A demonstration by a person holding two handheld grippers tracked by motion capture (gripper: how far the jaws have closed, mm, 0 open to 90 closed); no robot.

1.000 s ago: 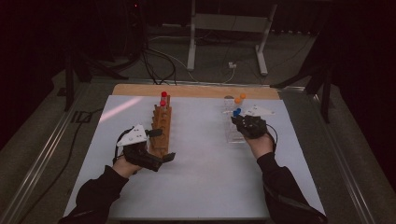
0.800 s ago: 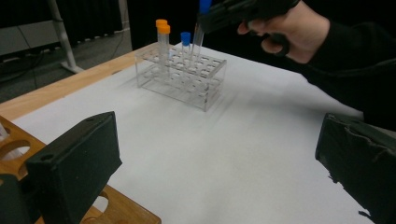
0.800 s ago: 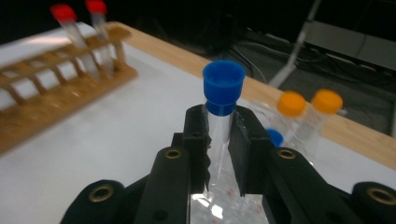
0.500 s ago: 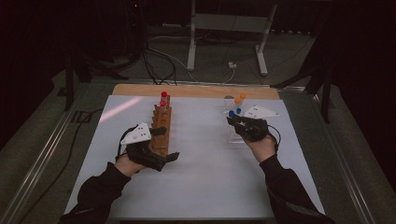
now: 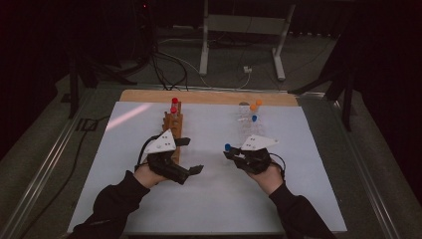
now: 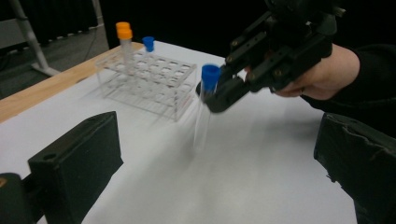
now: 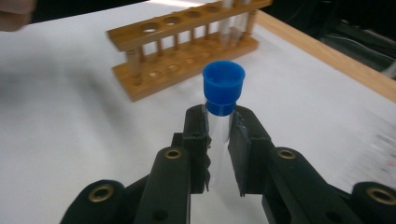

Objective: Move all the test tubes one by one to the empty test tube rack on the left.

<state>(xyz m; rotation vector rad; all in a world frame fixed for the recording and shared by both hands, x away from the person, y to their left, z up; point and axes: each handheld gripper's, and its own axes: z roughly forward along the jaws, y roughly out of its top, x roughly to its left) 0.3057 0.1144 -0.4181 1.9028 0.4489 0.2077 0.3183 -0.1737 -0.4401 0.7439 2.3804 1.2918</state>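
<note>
Blue-capped test tube (image 7: pixel 223 100) clamped just under cap by right gripper (image 5: pixel 234 153), held upright above white mat (image 5: pixel 298 199), between clear rack (image 6: pixel 154 81) and wooden rack (image 5: pixel 172 127), probably for transfer. Left gripper (image 5: pixel 191 157) wide open, empty, beside wooden rack, likely for steadying.

The room is dark, its walls lost in shadow. A white tabletop (image 5: pixel 298 199) spreads beneath the claws, with a pale wooden strip (image 5: pixel 209 96) along its far edge beyond them. Farther off, a grey carpeted floor (image 5: pixel 308 64) carries black cables (image 5: pixel 169 69) and a white metal stand (image 5: pixel 239 30). Metal rails (image 5: pixel 45 169) flank the tabletop.
</note>
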